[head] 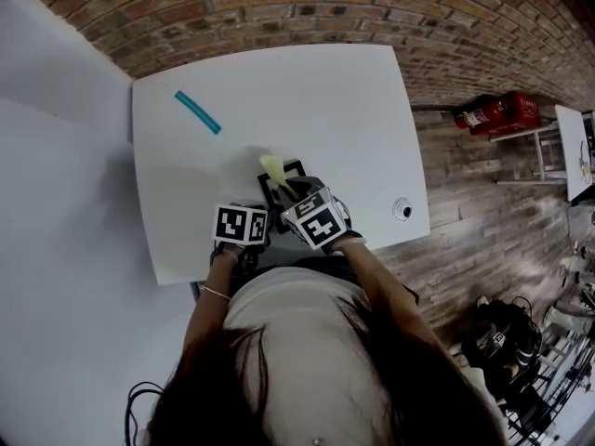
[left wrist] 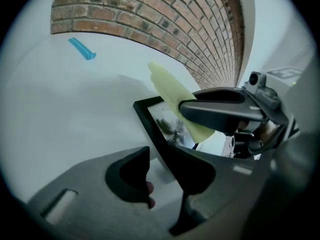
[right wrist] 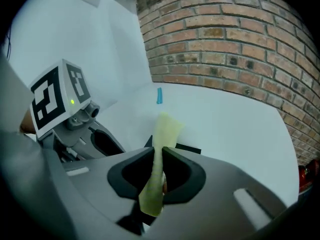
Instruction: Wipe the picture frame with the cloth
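A black picture frame (head: 276, 191) lies flat on the white table (head: 307, 91), close to its near edge. A pale yellow cloth (right wrist: 166, 129) is pinched between the jaws of my right gripper (right wrist: 157, 166), which is shut on it. The cloth's free end sticks out over the frame's far part. In the left gripper view the cloth (left wrist: 172, 91) drapes across the picture glass (left wrist: 167, 126) under the right gripper's dark finger (left wrist: 220, 109). My left gripper (left wrist: 160, 159) stands open at the frame's near left edge. That black edge runs along its right jaw, and bare table shows beside the left jaw.
A blue strip (head: 197, 111) lies at the table's far left. A round fitting (head: 403, 209) sits near the right front corner. A brick wall (right wrist: 225, 34) runs behind the table. A red fire extinguisher (head: 497, 112) lies on the floor to the right.
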Motion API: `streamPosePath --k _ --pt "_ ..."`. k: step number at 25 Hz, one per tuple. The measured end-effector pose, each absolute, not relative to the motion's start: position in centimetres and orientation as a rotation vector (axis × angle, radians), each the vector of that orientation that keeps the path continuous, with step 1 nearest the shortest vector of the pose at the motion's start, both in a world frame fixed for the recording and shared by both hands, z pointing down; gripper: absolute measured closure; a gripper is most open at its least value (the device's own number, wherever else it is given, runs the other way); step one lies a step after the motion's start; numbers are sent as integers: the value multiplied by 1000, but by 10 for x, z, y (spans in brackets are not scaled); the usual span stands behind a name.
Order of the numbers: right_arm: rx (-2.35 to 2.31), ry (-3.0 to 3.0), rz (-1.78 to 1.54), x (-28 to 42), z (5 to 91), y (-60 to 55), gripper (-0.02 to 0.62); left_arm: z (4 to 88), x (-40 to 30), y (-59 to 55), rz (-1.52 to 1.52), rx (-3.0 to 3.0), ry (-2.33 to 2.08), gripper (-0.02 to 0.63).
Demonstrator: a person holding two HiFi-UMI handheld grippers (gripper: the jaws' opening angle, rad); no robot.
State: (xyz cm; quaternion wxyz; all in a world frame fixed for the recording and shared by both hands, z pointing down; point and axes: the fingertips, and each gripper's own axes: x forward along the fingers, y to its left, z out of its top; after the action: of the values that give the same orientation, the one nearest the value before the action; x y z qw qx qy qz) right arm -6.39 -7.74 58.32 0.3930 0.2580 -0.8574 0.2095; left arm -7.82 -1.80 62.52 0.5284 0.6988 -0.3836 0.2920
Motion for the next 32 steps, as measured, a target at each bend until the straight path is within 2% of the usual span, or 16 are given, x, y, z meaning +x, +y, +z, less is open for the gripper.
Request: streamPosePath --k 16,32 --pt "419 -2162 524 -105 606 -65 546 626 -80 -19 682 1672 -923 480" --pt "537 -2084 616 -78 617 -86 548 625 -80 -20 668 1662 -927 482"
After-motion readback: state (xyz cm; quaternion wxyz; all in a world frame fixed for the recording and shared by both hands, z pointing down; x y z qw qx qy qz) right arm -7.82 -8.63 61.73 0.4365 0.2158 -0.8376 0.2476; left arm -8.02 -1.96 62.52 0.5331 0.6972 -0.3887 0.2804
